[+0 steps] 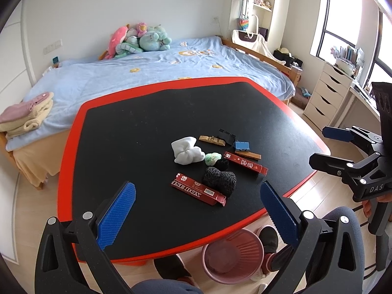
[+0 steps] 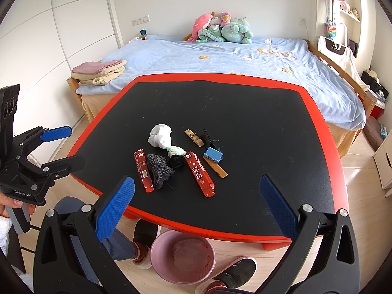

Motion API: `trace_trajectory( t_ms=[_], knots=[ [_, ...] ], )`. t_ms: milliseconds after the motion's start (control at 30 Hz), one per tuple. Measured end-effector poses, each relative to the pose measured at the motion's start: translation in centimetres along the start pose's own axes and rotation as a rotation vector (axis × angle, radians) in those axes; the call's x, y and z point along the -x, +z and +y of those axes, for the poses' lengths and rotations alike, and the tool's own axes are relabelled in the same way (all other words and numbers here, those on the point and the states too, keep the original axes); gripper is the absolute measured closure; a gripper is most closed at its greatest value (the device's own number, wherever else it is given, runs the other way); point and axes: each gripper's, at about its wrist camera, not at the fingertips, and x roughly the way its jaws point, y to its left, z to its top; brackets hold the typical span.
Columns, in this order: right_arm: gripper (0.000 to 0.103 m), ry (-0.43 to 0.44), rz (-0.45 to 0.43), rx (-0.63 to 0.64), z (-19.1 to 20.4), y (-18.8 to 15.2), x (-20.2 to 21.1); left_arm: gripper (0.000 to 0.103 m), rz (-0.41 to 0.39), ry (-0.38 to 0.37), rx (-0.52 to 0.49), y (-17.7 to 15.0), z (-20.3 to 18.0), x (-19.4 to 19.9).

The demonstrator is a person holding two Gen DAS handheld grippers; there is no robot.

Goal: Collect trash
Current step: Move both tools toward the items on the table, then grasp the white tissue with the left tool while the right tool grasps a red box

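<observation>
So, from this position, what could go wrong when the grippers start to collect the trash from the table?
1. The red boxes lie touching socks, such as the dark patterned sock; a wide grab may take a sock too.
2. The pink bin stands on the floor, partly under the table edge, so a dropped box may miss it.
3. The left gripper and right gripper, both open, may collide over the small pile.

Blue-quilted bed [image 2: 220,58], plush toys [image 2: 220,30], folded towels [image 2: 100,72], white drawer unit [image 1: 325,95], window [image 1: 343,22]
</observation>
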Motion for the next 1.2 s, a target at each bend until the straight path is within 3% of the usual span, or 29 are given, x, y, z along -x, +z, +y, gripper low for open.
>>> trace_trajectory(
  t_ms=[767, 1200],
  knots=[
    [0.003, 0.003, 0.007, 0.030, -0.8, 0.4, -1.5, 0.005, 0.022, -0.010, 0.013, 0.3, 0.7, -2.0],
    [0.003, 0.032, 0.071, 0.054, -3.6, 4.0, -7.7, 0.005, 0.101, -0.043, 0.041, 2.8, 2.5, -7.9]
  ],
)
